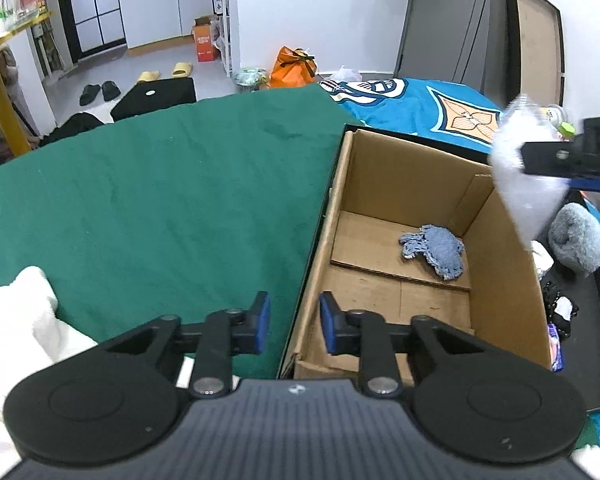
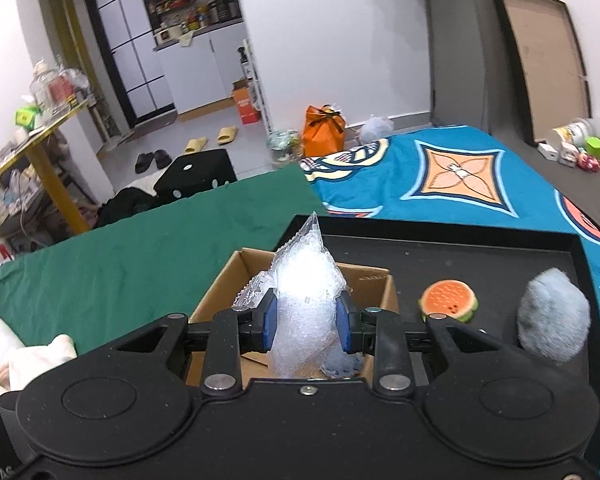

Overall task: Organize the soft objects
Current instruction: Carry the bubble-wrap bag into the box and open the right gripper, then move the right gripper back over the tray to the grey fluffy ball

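Note:
My right gripper (image 2: pixel 306 320) is shut on a crumpled wad of clear bubble wrap (image 2: pixel 304 280) and holds it above the open cardboard box (image 2: pixel 220 292). The left wrist view shows the same bubble wrap (image 1: pixel 528 188) hanging over the box's right wall (image 1: pixel 500 248), with one of the right gripper's fingers (image 1: pixel 548 158) clamped on it. A blue knitted cloth (image 1: pixel 432 250) lies on the box floor. My left gripper (image 1: pixel 294 320) hovers over the box's left wall (image 1: pixel 336 184). Its jaws stand a narrow gap apart, and the pads press on nothing.
The box stands in a black tray (image 2: pixel 460 248) on the bed. A grey fluffy ball (image 2: pixel 554 316) and an orange burger-shaped toy (image 2: pixel 450 300) also lie in the tray. White fabric (image 1: pixel 16 320) lies on the green cloth (image 1: pixel 160 200) at the left.

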A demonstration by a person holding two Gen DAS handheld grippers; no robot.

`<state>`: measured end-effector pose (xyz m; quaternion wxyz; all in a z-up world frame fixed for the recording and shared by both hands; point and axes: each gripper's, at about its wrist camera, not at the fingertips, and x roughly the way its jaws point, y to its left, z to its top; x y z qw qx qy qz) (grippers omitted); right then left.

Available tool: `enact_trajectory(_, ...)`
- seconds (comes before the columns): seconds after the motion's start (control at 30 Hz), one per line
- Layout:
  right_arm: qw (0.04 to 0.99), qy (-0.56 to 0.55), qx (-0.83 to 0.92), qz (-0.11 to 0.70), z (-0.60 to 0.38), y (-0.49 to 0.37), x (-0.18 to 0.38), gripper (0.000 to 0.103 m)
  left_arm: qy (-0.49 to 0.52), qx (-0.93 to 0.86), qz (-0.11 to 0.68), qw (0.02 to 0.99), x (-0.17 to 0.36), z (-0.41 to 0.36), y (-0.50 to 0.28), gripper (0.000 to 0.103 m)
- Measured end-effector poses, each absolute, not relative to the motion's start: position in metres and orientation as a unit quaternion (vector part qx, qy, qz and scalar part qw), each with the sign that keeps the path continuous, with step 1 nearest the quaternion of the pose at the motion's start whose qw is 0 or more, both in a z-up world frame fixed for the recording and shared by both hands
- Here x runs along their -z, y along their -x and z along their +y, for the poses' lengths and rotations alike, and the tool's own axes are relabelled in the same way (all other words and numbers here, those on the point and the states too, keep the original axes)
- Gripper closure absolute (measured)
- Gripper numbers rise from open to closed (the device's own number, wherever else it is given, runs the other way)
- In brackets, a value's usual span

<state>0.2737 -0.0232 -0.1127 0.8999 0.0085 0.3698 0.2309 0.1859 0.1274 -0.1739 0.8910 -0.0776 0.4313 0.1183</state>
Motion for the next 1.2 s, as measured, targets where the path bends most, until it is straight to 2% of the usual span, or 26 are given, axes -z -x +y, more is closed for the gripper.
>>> enact_trajectory(0.1, 0.897, -0.012, -0.25, 0.365, -0.011, -0.276, 0.11, 0.072, 0.086, -0.108, 0.431, 0.892, 0.176, 0.13, -0.186, 0.091)
enact_trajectory(0.17, 0.891, -0.019, -0.265, 0.368, -0.004, -0.279, 0.107, 0.063, 0.091, -0.104, 0.428, 0.893, 0.176, 0.13, -0.186, 0.092)
enact_trajectory(0.23, 0.891, -0.018, -0.265, 0.368, -0.002, -0.28, 0.107, 0.045, 0.095, -0.101, 0.425, 0.894, 0.176, 0.131, -0.186, 0.092)
enact_trajectory(0.53, 0.898, -0.007, -0.244, 0.367, -0.025, -0.278, 0.105, 0.041, 0.103, -0.099, 0.423, 0.895, 0.178, 0.132, -0.185, 0.092)
enact_trajectory(0.63, 0.9, 0.002, -0.236, 0.366, -0.037, -0.277, 0.103, 0.036, 0.097, -0.101, 0.423, 0.895, 0.177, 0.13, -0.185, 0.091)
enact_trajectory(1.2, 0.903, 0.029, -0.213, 0.372, -0.099, -0.286, 0.101, 0.034, 0.059, -0.118, 0.446, 0.885, 0.164, 0.12, -0.194, 0.084)
